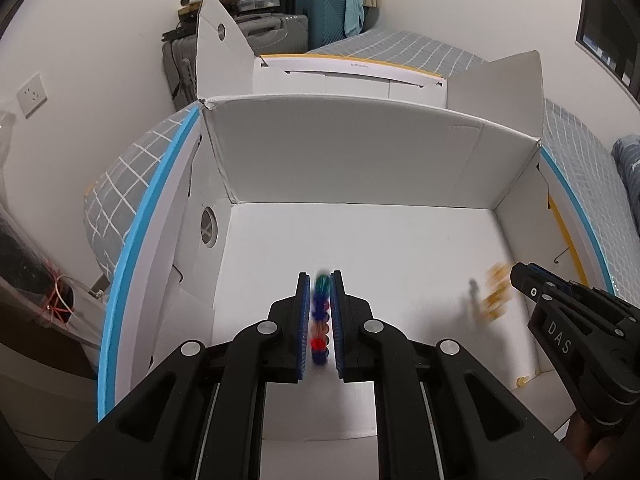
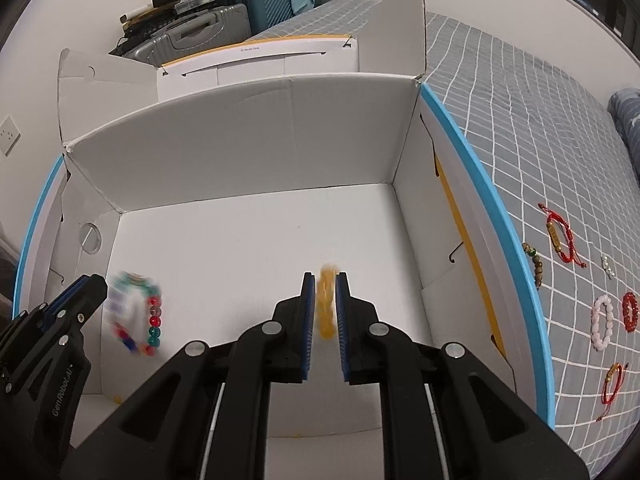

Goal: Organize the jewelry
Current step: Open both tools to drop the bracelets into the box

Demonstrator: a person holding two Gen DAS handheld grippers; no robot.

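Note:
Both grippers hang over an open white cardboard box [image 1: 360,168], which also shows in the right wrist view [image 2: 248,152]. A multicoloured bead bracelet [image 1: 320,316] sits blurred between the fingers of my left gripper [image 1: 320,280]; in the right wrist view it [image 2: 138,314] hangs beside the left gripper [image 2: 86,288]. A yellow bead bracelet [image 2: 326,304] sits blurred between the fingers of my right gripper [image 2: 325,278]; in the left wrist view it [image 1: 496,294] blurs beside the right gripper [image 1: 520,274]. I cannot tell whether either bracelet is gripped or falling.
Several bracelets lie on the grey checked bed [image 2: 540,120] right of the box: a red cord one [image 2: 560,236], a wooden bead one [image 2: 536,264], a pink one [image 2: 602,322], a red bead one [image 2: 630,312]. Suitcases [image 2: 192,36] stand behind.

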